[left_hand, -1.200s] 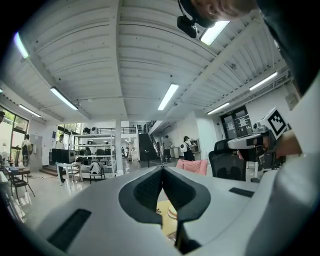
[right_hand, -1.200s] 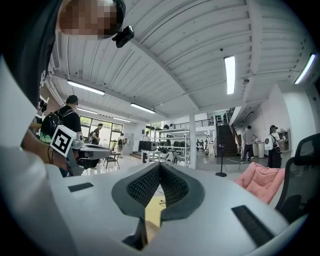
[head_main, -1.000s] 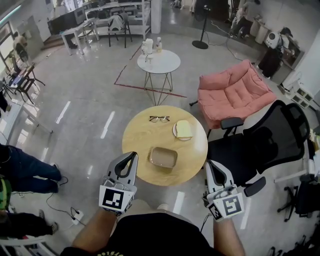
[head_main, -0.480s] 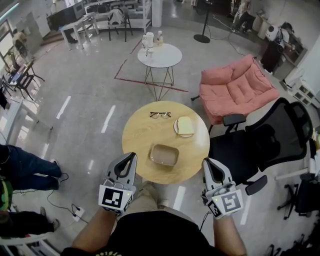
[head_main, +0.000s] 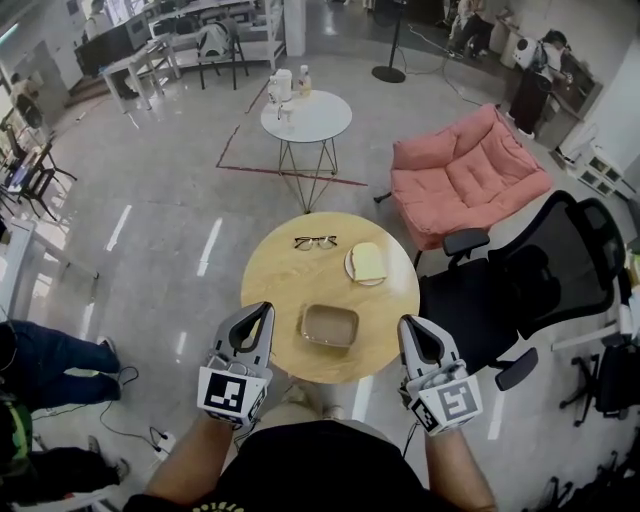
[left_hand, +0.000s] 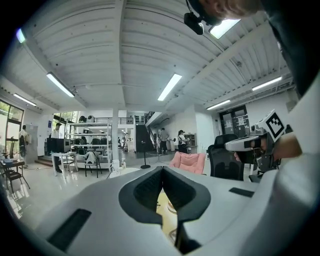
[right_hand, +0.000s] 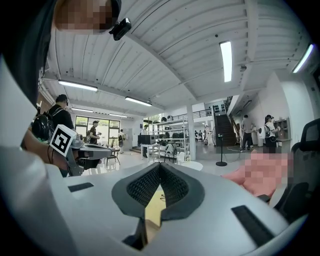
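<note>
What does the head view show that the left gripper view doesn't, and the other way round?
Only the head view: the glasses, plus the round table's whole top with its plate and dish. Only the left gripper view: the ceiling lights, and the left gripper's fingers pressed together on nothing. Both: the pink sofa, the black chair and the right gripper.

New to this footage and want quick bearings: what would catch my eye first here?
A round wooden table sits at the centre of the head view, bearing a pair of glasses, a plate with something yellow on it and a shallow rectangular dish. At its near edge the left tool and right tool hover, jaws shut on nothing. A pink sofa stands out beyond, to the right.
</note>
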